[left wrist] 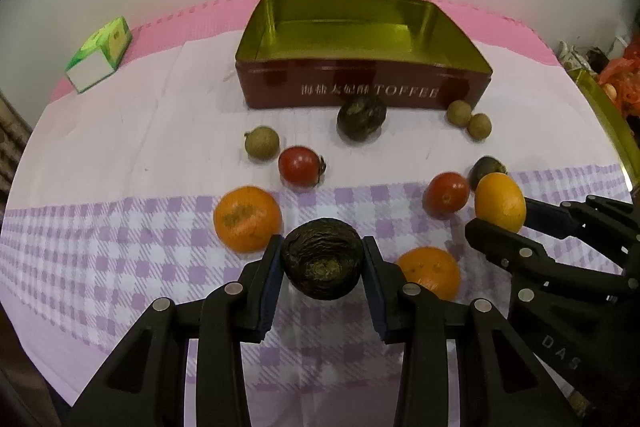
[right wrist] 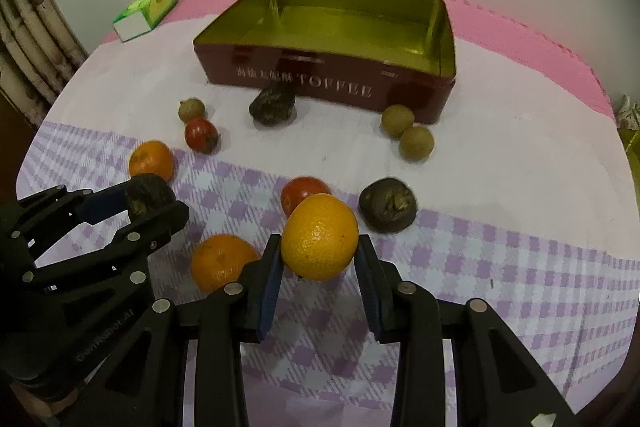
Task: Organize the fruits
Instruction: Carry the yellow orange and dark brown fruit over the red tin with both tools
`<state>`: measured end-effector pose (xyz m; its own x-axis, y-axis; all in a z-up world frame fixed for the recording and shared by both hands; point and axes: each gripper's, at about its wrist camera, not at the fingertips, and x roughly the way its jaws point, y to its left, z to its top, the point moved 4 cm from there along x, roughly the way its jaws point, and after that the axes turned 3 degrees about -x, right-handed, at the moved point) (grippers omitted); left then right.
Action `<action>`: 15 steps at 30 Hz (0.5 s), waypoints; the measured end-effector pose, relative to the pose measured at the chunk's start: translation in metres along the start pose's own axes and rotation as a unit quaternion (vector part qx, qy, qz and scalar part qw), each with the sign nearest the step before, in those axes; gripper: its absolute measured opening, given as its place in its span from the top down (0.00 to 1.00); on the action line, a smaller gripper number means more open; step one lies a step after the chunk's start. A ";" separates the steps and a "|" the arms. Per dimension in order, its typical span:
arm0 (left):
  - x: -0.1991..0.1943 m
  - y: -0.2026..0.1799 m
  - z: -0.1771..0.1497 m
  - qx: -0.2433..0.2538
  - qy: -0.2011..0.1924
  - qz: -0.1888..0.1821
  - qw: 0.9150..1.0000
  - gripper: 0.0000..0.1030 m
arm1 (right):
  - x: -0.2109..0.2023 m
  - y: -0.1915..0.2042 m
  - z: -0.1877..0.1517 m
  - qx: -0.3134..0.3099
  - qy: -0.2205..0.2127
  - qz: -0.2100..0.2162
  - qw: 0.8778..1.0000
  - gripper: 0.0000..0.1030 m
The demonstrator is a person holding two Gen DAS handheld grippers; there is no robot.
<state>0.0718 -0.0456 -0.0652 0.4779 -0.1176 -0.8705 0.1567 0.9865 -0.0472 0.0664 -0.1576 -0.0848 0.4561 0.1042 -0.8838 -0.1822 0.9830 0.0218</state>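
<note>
My left gripper (left wrist: 322, 259) is shut on a dark wrinkled fruit (left wrist: 322, 259), held above the checked cloth; it also shows in the right wrist view (right wrist: 146, 197). My right gripper (right wrist: 319, 241) is shut on an orange (right wrist: 319, 237), seen in the left wrist view (left wrist: 500, 202) too. An open red toffee tin (left wrist: 360, 89) with a gold inside stands at the back, with nothing in it. Loose on the cloth lie two more oranges (left wrist: 247, 218) (left wrist: 430, 271), two tomatoes (left wrist: 300, 164) (left wrist: 447, 193), two dark fruits (left wrist: 361, 118) (right wrist: 387, 205) and three small brownish-green fruits (left wrist: 262, 143) (left wrist: 459, 113) (left wrist: 479, 125).
A green and white carton (left wrist: 100, 54) lies at the back left on the pink mat. A gold tin lid edge (left wrist: 604, 119) and orange bags (left wrist: 624, 79) sit at the far right. A radiator (right wrist: 28, 59) stands at the left. A pale wall runs behind.
</note>
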 end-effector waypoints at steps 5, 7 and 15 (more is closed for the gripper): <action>-0.007 0.001 0.011 -0.001 -0.012 0.001 1.000 0.62 | -0.011 -0.005 0.010 -0.002 -0.011 -0.006 1.000 0.68; -0.010 0.002 0.016 -0.002 -0.017 0.002 1.000 0.62 | -0.015 -0.009 0.015 0.000 -0.015 -0.009 1.000 0.68; -0.018 0.016 0.043 -0.007 -0.036 0.010 0.999 0.62 | -0.025 -0.027 0.039 0.013 -0.032 -0.020 0.999 0.68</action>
<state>0.1026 -0.0327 -0.0295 0.5411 -0.1060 -0.8342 0.1354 0.9901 -0.0379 0.0936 -0.1814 -0.0450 0.5167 0.0730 -0.8530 -0.1411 0.9900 -0.0008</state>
